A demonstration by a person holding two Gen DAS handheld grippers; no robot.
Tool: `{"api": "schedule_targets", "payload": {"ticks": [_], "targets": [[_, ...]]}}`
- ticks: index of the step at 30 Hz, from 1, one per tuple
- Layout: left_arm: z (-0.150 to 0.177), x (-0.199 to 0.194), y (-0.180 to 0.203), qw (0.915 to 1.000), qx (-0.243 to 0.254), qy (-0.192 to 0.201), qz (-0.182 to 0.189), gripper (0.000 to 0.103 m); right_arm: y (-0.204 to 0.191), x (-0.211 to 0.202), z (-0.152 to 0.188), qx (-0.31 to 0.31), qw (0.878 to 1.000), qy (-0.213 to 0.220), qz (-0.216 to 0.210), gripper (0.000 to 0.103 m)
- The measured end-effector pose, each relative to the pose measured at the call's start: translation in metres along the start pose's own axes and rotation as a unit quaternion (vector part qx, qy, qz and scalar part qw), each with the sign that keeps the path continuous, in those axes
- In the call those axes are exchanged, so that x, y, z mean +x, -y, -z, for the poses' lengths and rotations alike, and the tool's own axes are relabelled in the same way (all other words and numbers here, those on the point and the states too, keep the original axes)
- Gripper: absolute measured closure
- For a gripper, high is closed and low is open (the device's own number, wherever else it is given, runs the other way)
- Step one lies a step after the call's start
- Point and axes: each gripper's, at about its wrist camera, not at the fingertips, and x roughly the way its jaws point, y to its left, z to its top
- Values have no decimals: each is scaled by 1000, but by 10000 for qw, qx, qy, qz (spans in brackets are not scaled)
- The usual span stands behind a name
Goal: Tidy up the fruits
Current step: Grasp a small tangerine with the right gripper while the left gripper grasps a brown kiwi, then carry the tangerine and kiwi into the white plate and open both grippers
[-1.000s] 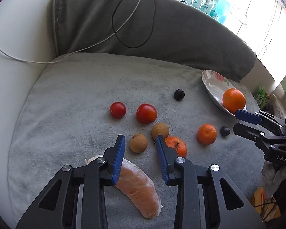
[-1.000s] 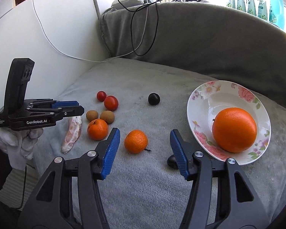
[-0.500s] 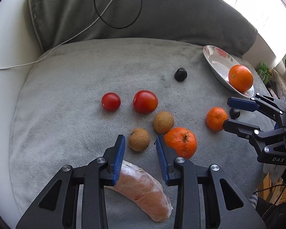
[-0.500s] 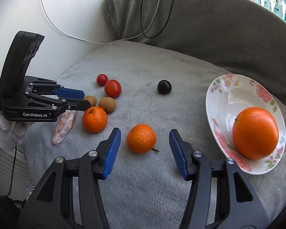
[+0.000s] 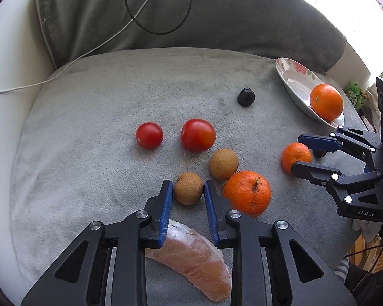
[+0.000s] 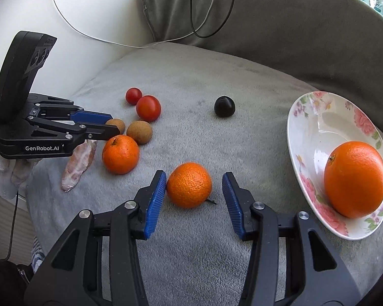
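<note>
My left gripper is shut on a small brown round fruit, a blue pad pressing each side of it. A second brown fruit and a stemmed mandarin lie just to its right. A peeled pink citrus segment lies under the left gripper. My right gripper straddles a smaller mandarin and its jaws are closing. The left pad is at the peel and the right pad stands apart. A floral plate on the right holds a big orange.
Two red tomatoes and a dark round fruit lie farther back on the grey cushion. Another dark fruit shows behind the right gripper's fingers. Cables hang over the grey backrest. A white wall borders the left.
Both grippers came forward and down over the fruit. The left jaws closed onto the small brown fruit. The right jaws narrowed around the smaller mandarin.
</note>
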Motion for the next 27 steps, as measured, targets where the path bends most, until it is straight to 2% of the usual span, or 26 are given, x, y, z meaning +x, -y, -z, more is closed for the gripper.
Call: {"api": "schedule_targets", "payload": {"ticks": [1,4,16,27], "targets": [[0,0,1,10000,11,7,-15,80,-1,1,0,-16,10000,-6,6,55],[-1,1,1,10000,-11,33,-16,80,-1,2,0,-12,9999,-51,-141,65],[6,-13,-3,9996,-157,215,24,80,-1,-8,3,112,9999,84,-101,66],[-3,-43,-2,9970,-258,671,275,80,15,-47,0,400,9976,560,-9,66]]}}
